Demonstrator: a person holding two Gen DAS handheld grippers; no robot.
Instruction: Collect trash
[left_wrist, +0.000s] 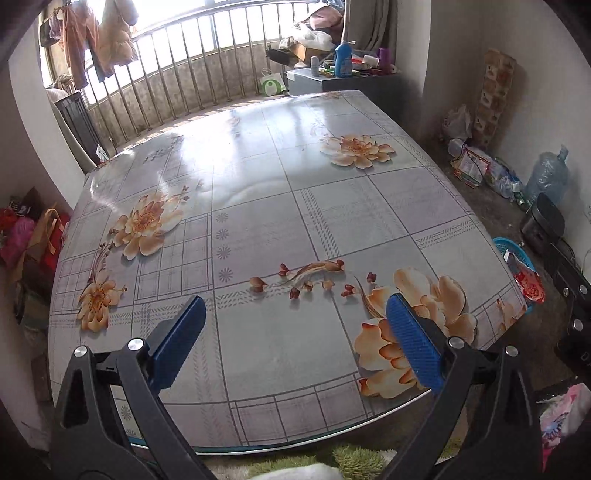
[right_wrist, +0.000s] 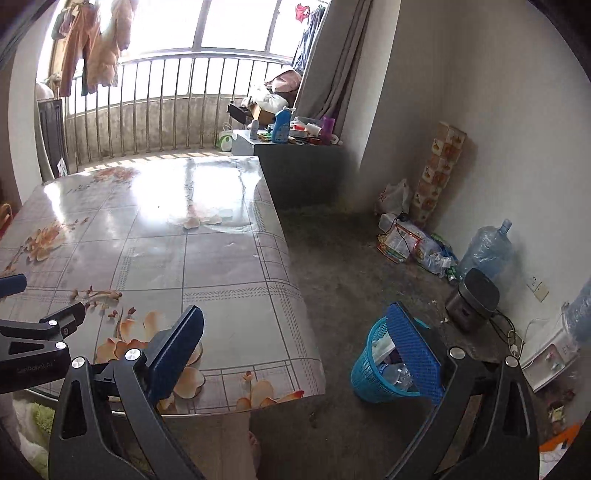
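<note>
A blue plastic trash basket (right_wrist: 365, 376) stands on the floor right of the table, with bottles and wrappers inside; it also shows past the table's right edge in the left wrist view (left_wrist: 504, 245), with a red wrapper (left_wrist: 530, 284) sticking out. My left gripper (left_wrist: 295, 310) is open and empty above the near part of the floral table (left_wrist: 258, 206). My right gripper (right_wrist: 301, 321) is open and empty, over the table's right corner (right_wrist: 229, 258) and the floor beside the basket. The left gripper also shows at the left edge of the right wrist view (right_wrist: 40, 295).
A pile of bags and packaging (right_wrist: 410, 243), a water jug (right_wrist: 487, 251) and a dark appliance (right_wrist: 474, 299) line the right wall. A cluttered low cabinet (right_wrist: 291, 147) stands behind the table. Bags (left_wrist: 33, 236) lie on the floor at the left.
</note>
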